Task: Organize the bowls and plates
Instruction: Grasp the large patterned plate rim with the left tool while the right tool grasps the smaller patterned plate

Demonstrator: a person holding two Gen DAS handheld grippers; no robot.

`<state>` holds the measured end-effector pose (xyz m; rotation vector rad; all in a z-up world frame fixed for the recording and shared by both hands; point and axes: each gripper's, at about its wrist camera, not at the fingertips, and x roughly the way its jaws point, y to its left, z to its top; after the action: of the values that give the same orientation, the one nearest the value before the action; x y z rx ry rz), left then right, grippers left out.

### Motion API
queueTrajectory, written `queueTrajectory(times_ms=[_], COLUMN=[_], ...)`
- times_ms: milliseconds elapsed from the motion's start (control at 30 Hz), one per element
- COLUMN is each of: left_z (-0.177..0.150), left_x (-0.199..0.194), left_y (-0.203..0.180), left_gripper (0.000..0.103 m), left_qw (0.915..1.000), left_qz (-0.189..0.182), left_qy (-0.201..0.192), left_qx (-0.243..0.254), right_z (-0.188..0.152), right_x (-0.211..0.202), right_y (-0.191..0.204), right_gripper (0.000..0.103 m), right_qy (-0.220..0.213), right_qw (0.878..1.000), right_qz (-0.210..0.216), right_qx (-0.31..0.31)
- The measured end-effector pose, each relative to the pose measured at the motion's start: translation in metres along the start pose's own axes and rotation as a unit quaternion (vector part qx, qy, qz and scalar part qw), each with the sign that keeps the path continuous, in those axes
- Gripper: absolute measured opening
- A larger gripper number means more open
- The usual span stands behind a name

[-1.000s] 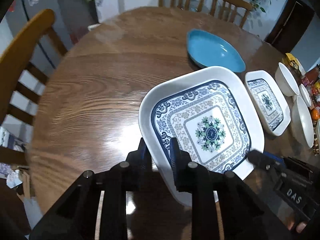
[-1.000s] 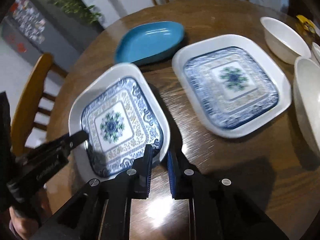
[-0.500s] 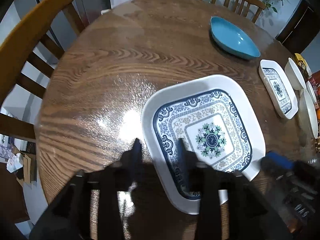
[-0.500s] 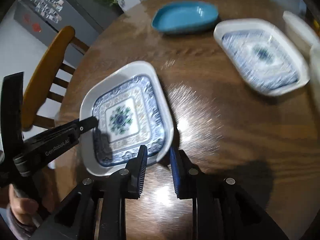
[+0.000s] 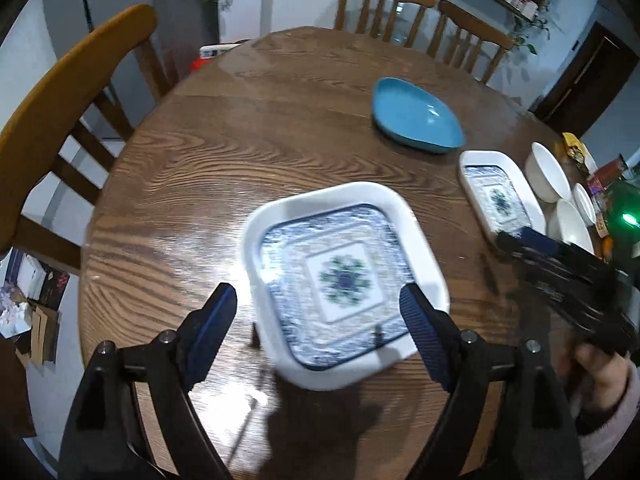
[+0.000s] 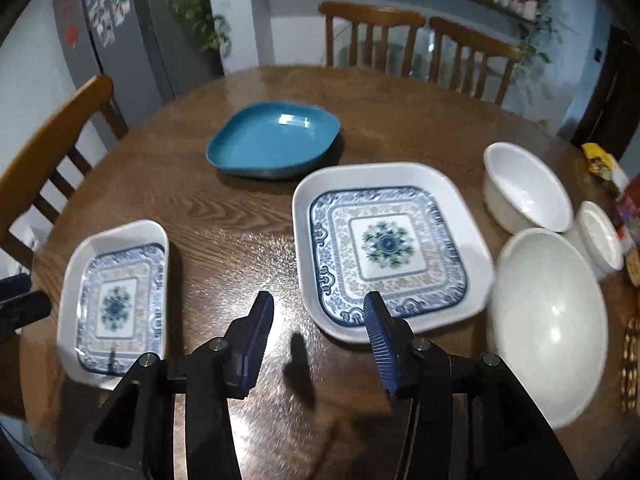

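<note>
A square white plate with a blue pattern [image 5: 344, 280] lies flat on the round wooden table [image 5: 240, 140]. My left gripper [image 5: 318, 304] hovers over its near edge, jaws wide and still opening, pads clear of the rim. The same plate [image 6: 116, 300] sits at the left of the right wrist view. My right gripper [image 6: 318, 308] is opening over bare wood with nothing between its fingers. A second patterned plate [image 6: 388, 244] lies just beyond its right finger. A blue dish [image 6: 276, 140] rests farther back. Three white bowls [image 6: 524, 188] [image 6: 548, 320] [image 6: 600, 240] stand at the right.
Wooden chairs stand around the table, one at the left [image 5: 80, 92] and two at the back [image 6: 372, 36]. Packets and clutter [image 6: 600, 164] crowd the table's right edge. A hand [image 5: 600, 364] holding the other gripper shows at the right of the left wrist view.
Both grippers were shut on the near plate's rim and have let go, opened and pulled back. The plate now lies on the table. The right view has swung toward the second plate.
</note>
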<state>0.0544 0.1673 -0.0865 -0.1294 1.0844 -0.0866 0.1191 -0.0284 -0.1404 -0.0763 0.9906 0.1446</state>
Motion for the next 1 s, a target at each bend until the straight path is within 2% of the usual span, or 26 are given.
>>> queueTrajectory(times_ms=[67, 133, 167, 233, 433, 600, 800, 900, 1000], left_z=[0.001, 0.002, 0.003, 0.005, 0.009, 0.010, 0.004, 0.001, -0.003], left_x=[0.001, 0.003, 0.004, 0.005, 0.005, 0.018, 0.033, 0.040, 0.047], left_y=[-0.011, -0.023, -0.027, -0.035, -0.050, -0.066, -0.102, -0.120, -0.133], left_gripper=[0.083, 0.083, 0.083, 0.083, 0.083, 0.083, 0.083, 0.083, 0.083], left_qw=[1.0000, 0.9999, 0.9998, 0.9997, 0.9988, 0.9976, 0.9918, 0.9881, 0.9846], left_qz=[-0.004, -0.005, -0.003, -0.006, -0.009, -0.014, -0.036, -0.044, -0.057], left_qy=[0.002, -0.003, -0.005, -0.008, -0.016, -0.008, -0.001, 0.006, 0.014], left_qx=[0.005, 0.015, 0.019, 0.024, 0.046, 0.068, 0.122, 0.147, 0.165], right_z=[0.003, 0.004, 0.003, 0.002, -0.023, -0.065, -0.109, -0.120, -0.119], right_x=[0.009, 0.016, 0.018, 0.016, -0.005, -0.028, -0.045, -0.061, -0.076], right_y=[0.002, 0.004, 0.003, 0.005, 0.010, 0.020, 0.010, -0.003, -0.023], right_gripper=[0.044, 0.025, 0.012, 0.011, 0.011, 0.011, 0.011, 0.012, 0.022], right_qy=[0.013, 0.025, 0.032, 0.035, 0.048, 0.075, 0.114, 0.100, 0.068], right_qw=[1.000, 0.999, 0.999, 0.998, 0.996, 0.990, 0.982, 0.985, 0.990], right_qz=[-0.006, -0.001, -0.001, -0.001, 0.051, 0.086, 0.124, 0.129, 0.125], right_qx=[-0.020, -0.036, -0.040, -0.048, -0.057, -0.082, -0.086, -0.058, 0.000])
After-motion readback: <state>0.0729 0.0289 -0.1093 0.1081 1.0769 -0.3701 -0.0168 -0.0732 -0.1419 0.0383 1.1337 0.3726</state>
